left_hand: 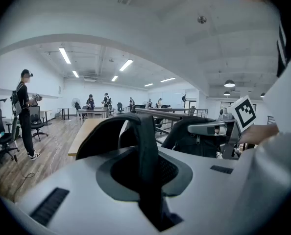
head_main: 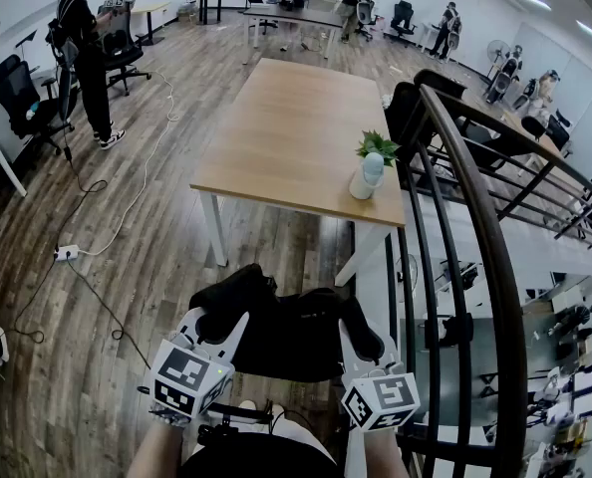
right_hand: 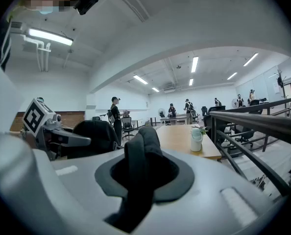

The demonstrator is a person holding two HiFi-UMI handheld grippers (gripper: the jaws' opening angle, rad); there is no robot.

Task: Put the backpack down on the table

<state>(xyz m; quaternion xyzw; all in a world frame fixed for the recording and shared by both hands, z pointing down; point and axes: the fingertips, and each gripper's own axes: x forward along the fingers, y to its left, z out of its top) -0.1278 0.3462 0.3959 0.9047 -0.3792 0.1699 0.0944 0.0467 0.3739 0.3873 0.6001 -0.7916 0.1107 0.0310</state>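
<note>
Well short of the table (head_main: 286, 137), the black backpack (head_main: 286, 332) hangs in front of the person. The left gripper (head_main: 214, 329) and right gripper (head_main: 361, 347) each clamp a strap (left_hand: 148, 151), jaws narrow. Best carry it forward level, then lower it onto bare wood, clear of the plant (head_main: 369, 172).

No legible words, numbers, brands or signs anywhere. Only coded markings: black-and-white square patterns on the left marker cube (head_main: 188, 376) and the right marker cube (head_main: 381, 401), not readable as letters or digits. Anything printed farther off too small to make out.
</note>
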